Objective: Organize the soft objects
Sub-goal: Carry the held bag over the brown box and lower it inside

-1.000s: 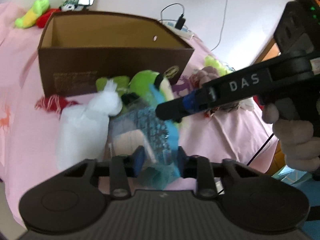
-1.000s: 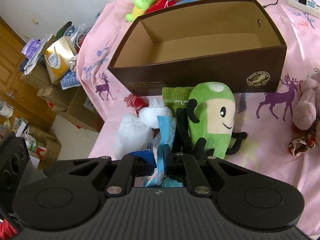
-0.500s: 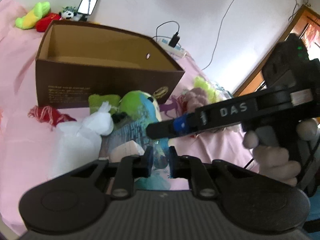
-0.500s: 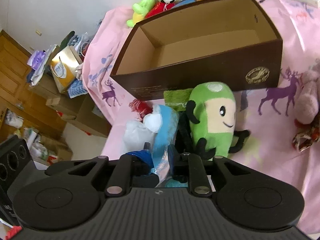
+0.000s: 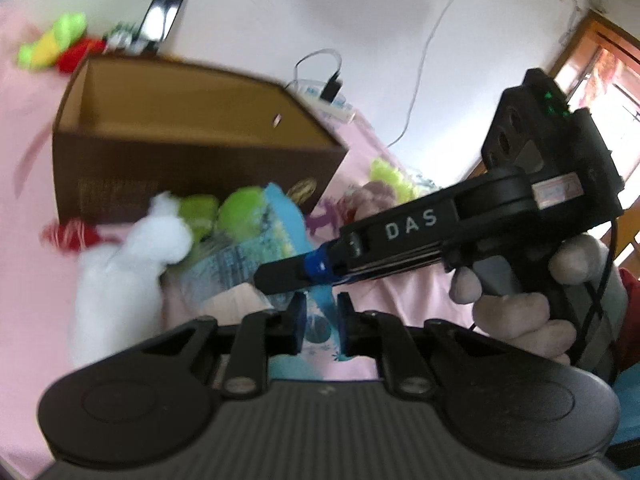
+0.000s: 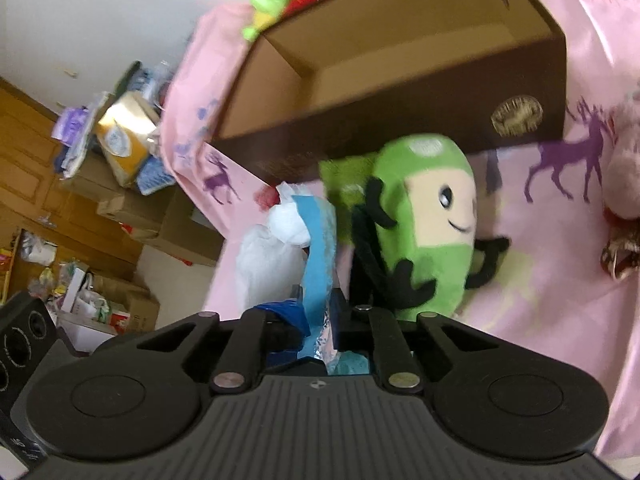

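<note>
A blue printed plastic packet (image 5: 256,256) is held up off the pink bedspread, just in front of the open brown cardboard box (image 5: 192,168). My left gripper (image 5: 320,316) is shut on the packet's lower edge. My right gripper (image 5: 276,278) comes in from the right, its jaws closing tight on the same packet. In the right wrist view the packet (image 6: 320,248) stands edge-on between the fingers of the right gripper (image 6: 320,312). A green plush with a face (image 6: 424,216) lies against the box (image 6: 400,120). A white soft bundle (image 6: 268,264) lies left of the packet.
A red knitted piece (image 5: 68,236) lies by the box's left corner. A pink plush (image 6: 624,184) lies at the right. A yellow-green toy (image 5: 48,46) sits behind the box, near a power strip (image 5: 328,100). The bed edge drops to cluttered cardboard boxes (image 6: 120,208).
The left jaws have narrowed from a wide gap onto the packet's edge. The packet has come up and turned more edge-on. Both views have tilted a little.
</note>
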`<state>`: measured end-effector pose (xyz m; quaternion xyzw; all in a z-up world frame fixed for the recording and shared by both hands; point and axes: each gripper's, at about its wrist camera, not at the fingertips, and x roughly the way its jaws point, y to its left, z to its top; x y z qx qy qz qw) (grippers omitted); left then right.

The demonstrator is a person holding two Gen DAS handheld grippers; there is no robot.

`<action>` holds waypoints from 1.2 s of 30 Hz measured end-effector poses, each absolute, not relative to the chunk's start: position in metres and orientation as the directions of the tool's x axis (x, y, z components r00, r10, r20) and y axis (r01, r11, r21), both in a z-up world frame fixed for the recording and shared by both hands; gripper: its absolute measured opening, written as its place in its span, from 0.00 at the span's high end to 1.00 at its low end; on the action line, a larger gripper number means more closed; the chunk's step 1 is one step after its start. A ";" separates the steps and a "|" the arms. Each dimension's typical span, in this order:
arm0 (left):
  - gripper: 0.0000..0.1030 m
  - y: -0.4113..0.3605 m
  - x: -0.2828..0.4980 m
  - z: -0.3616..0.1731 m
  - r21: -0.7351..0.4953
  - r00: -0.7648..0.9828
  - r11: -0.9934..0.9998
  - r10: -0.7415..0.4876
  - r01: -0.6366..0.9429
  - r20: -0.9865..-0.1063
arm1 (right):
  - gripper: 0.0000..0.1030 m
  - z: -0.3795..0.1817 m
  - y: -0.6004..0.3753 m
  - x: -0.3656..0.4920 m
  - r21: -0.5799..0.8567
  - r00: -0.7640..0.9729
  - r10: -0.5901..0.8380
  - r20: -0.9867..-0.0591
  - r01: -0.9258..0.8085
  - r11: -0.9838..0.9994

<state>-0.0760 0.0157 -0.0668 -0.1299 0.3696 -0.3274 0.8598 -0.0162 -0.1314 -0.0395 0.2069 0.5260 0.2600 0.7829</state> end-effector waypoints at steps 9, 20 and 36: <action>0.92 0.012 -0.066 -0.039 -0.479 0.491 0.673 -0.739 0.564 -0.460 | 1.00 -0.004 -0.147 -0.019 0.576 0.424 0.612 -0.668 -0.228 0.785; 0.96 0.017 -0.036 -0.026 -0.508 0.496 0.629 -0.777 0.588 -0.388 | 1.00 0.006 -0.150 0.001 0.617 0.477 0.634 -0.609 -0.217 0.756; 0.96 0.033 0.107 0.008 -0.283 0.565 0.740 -0.657 0.610 -0.500 | 1.00 0.011 -0.119 0.135 0.687 0.565 0.680 -0.467 -0.252 0.681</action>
